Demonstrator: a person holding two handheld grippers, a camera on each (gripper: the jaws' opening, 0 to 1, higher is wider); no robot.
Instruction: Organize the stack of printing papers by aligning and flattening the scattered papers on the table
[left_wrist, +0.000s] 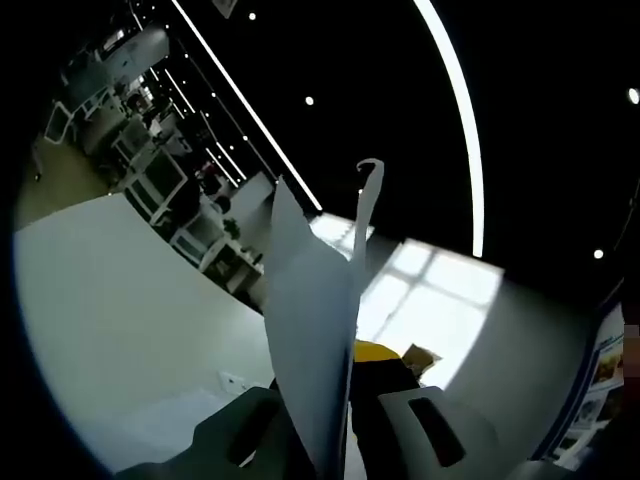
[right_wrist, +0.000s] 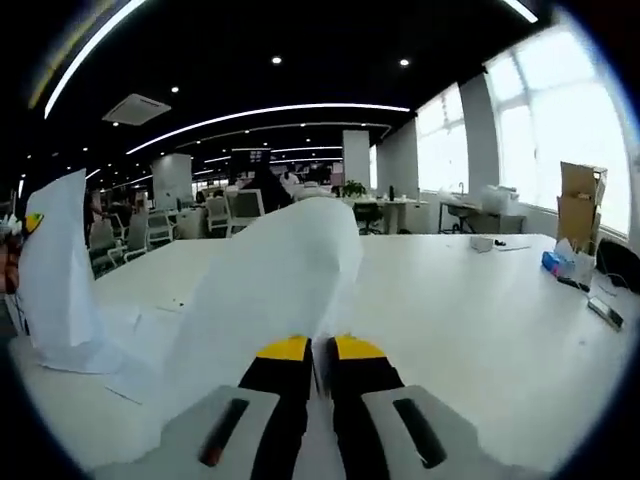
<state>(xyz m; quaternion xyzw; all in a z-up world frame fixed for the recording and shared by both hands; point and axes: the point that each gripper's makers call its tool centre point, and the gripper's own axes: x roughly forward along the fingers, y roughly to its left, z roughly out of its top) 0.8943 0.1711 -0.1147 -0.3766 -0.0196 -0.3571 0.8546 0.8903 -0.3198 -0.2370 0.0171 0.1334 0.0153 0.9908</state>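
Right now both grippers, left gripper and right gripper, pinch 1 printing-paper bundle on edge, arching leftward above the table.

Both views are sharp at the centre and bend strongly toward the edges. In the left gripper view the dark ceiling dominates, cut by bright curved light strips, and the window is blown out to white. In the right gripper view daylight from the windows washes the bench evenly, with soft shadows and mild glare.
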